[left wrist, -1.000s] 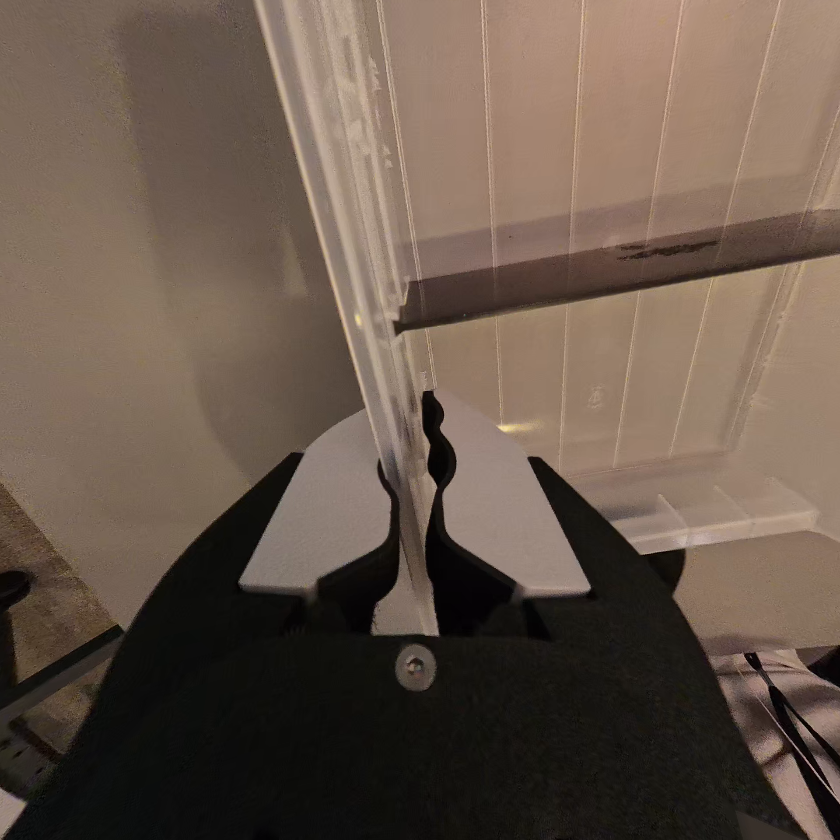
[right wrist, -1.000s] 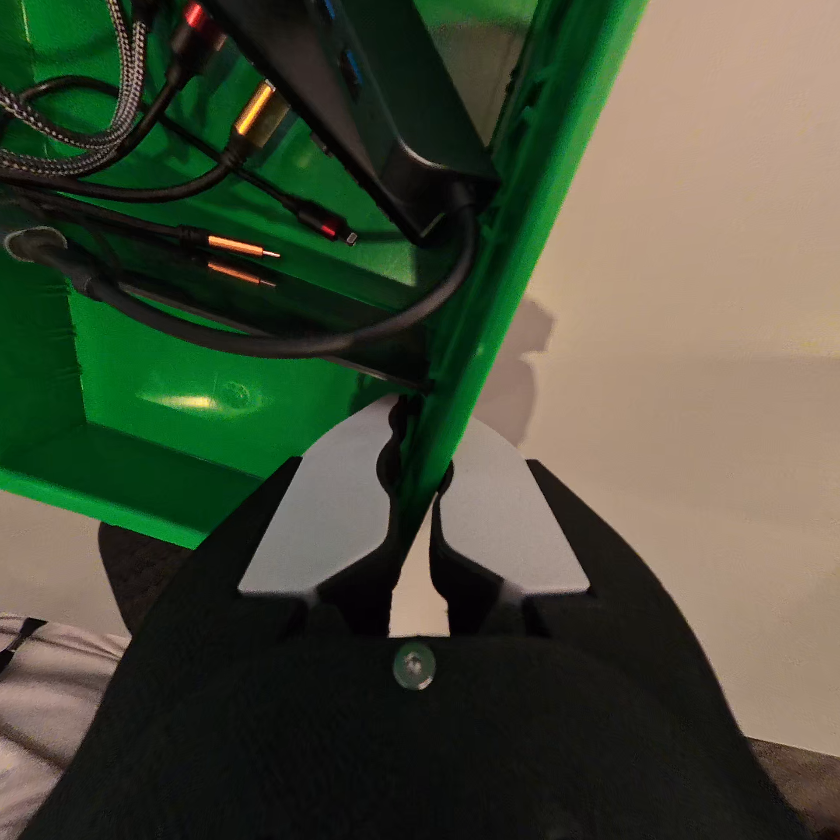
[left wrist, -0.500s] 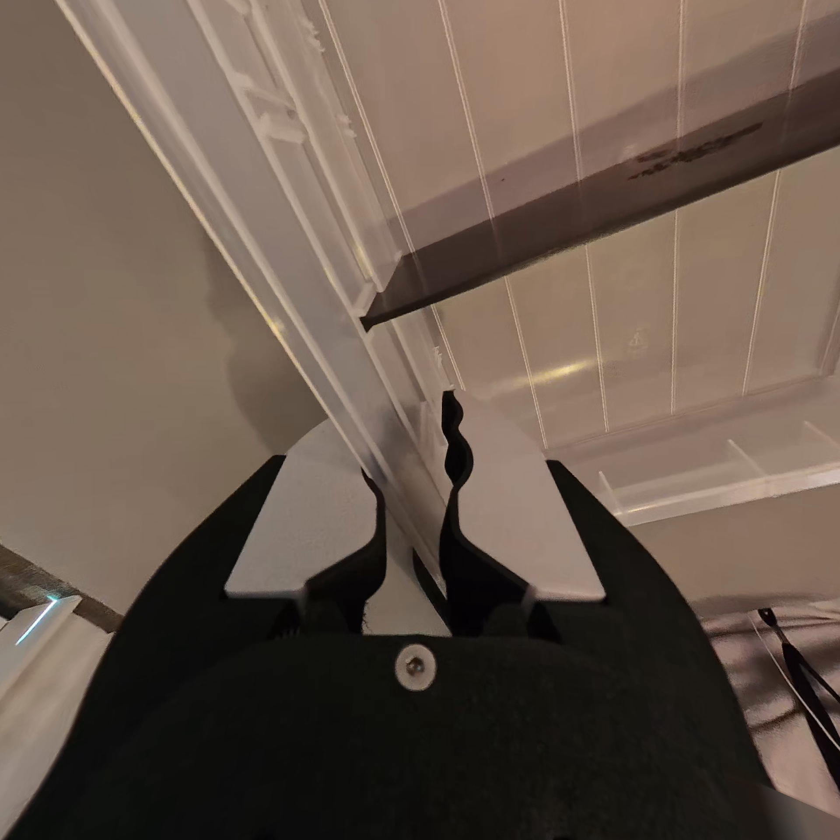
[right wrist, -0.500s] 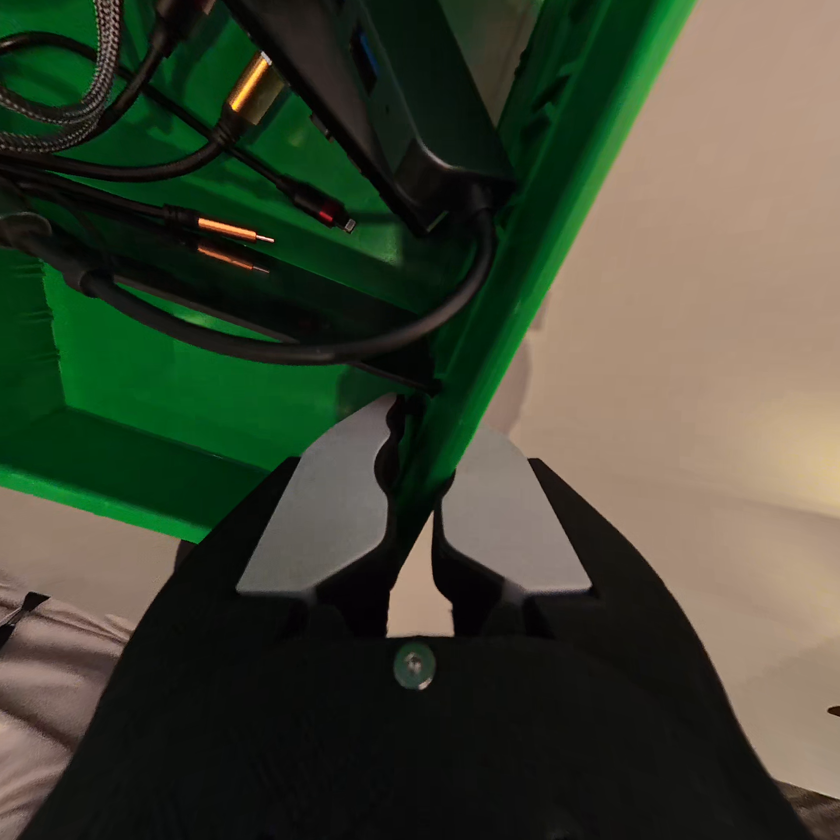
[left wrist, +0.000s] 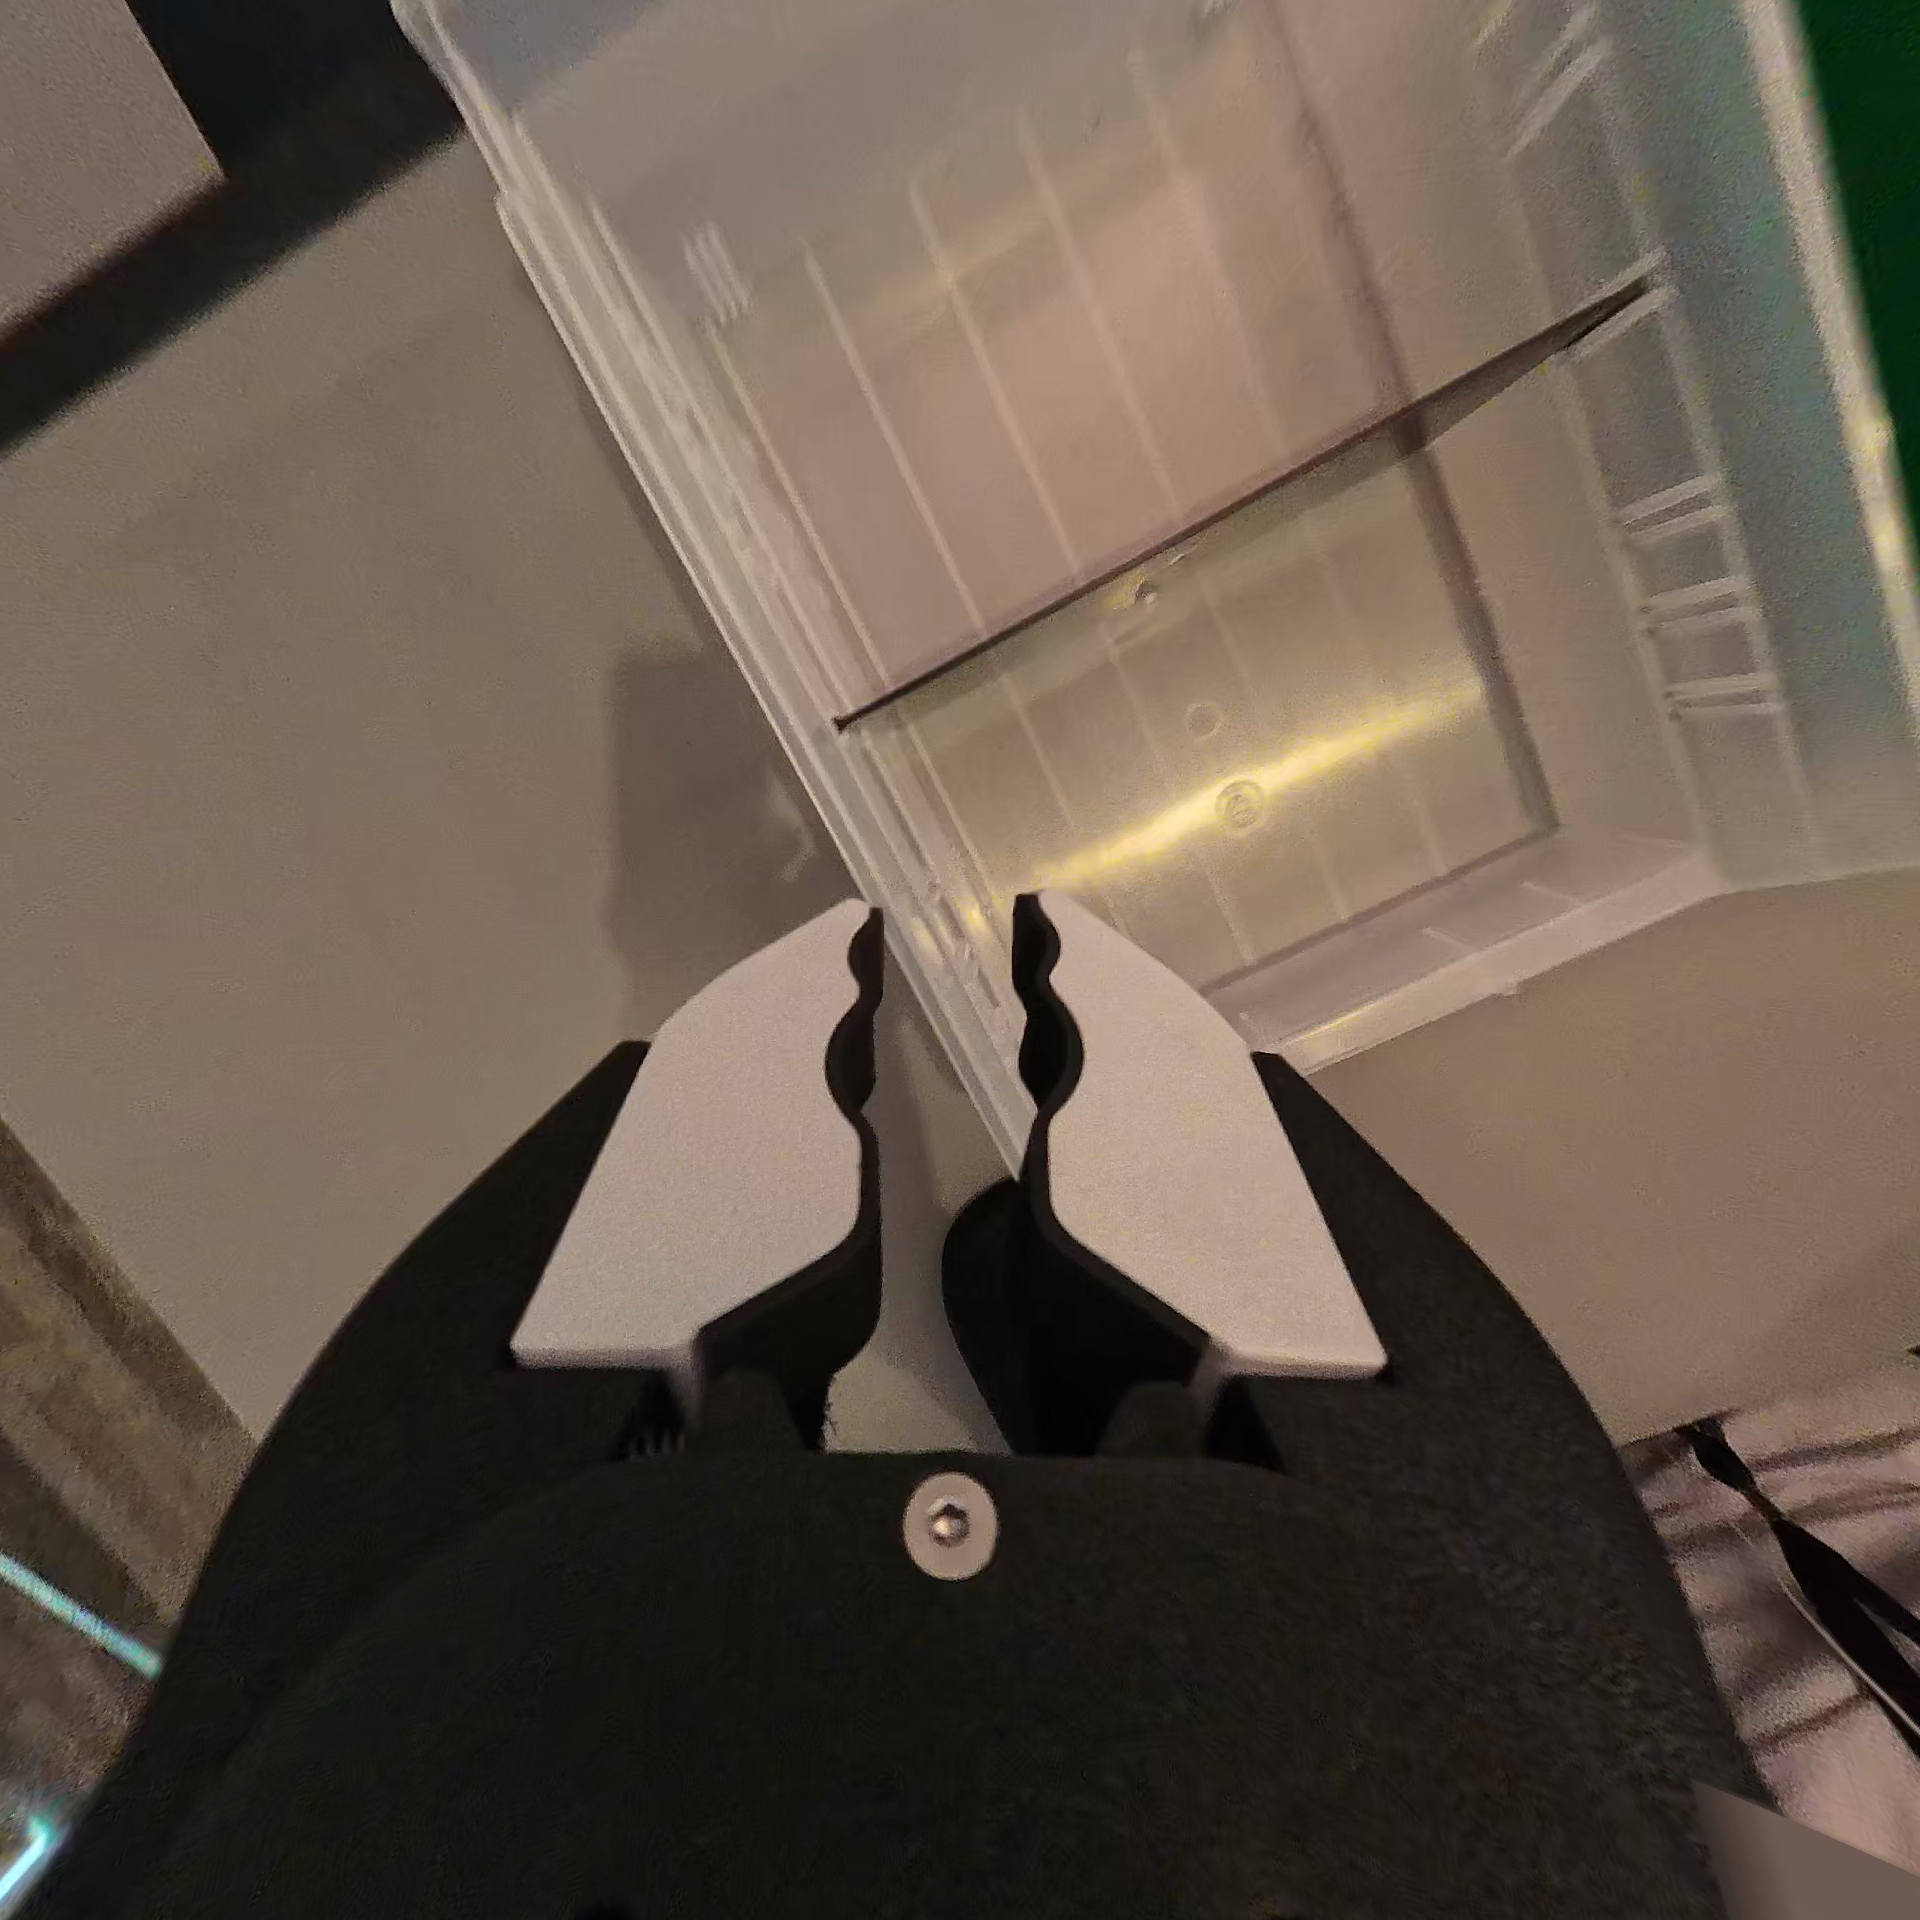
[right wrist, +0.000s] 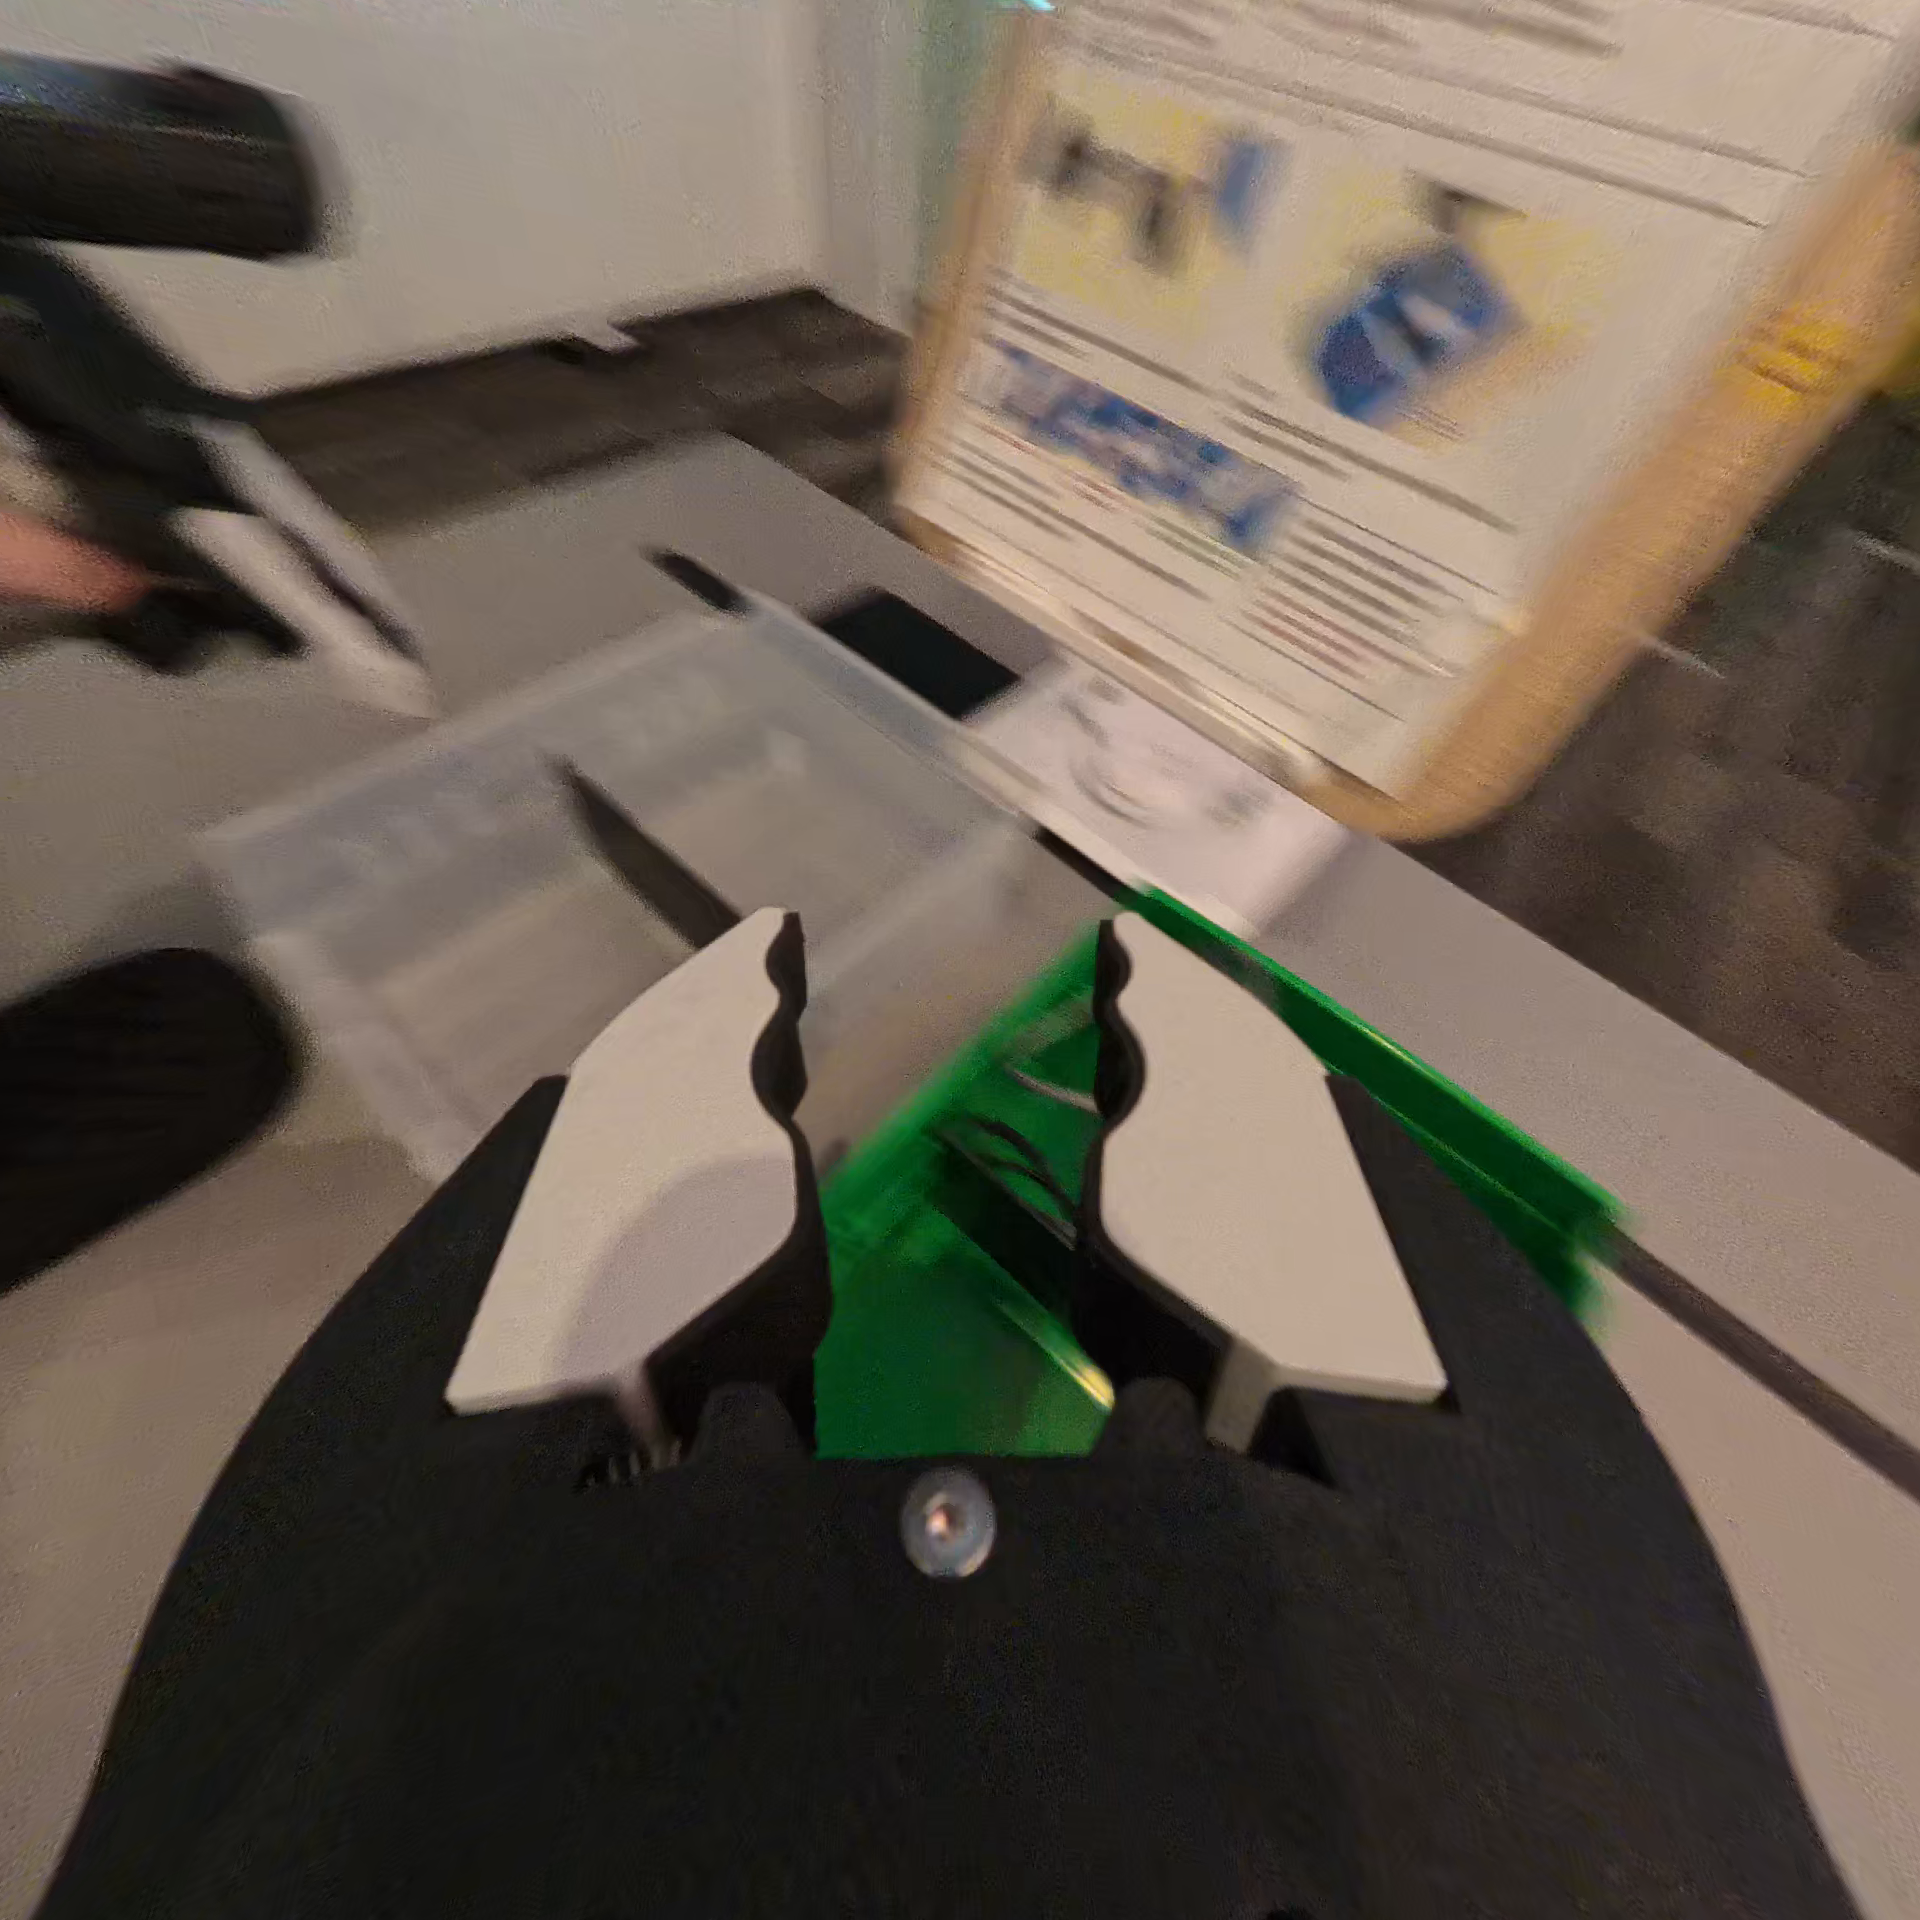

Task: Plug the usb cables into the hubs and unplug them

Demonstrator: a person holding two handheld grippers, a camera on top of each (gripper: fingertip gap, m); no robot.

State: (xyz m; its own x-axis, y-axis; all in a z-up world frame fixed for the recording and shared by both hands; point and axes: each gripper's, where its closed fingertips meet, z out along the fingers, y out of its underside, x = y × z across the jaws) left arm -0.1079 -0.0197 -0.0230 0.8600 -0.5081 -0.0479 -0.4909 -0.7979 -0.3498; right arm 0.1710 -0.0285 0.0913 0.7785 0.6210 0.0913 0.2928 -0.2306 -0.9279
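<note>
In the right wrist view, which is blurred by motion, my right gripper is open and empty above the green bin. Dark cables show dimly inside the bin; no hub is clear. A black cable runs out of it to the right. The clear plastic bin stands beside it on the left. In the left wrist view my left gripper is open, with the clear bin's side wall passing between the fingers. A dark strip crosses the bin.
A light grey table bears both bins. A large printed box with a tan edge stands at the back right, a white device and a flat black item before it. Blurred dark shapes lie left. Across from one pair of fingers to the other is roughly 30 centimetres.
Both grippers have opened and let go of the bin walls. The right gripper has pulled back and swung up fast from the green bin. The left has tilted and still straddles the clear wall.
</note>
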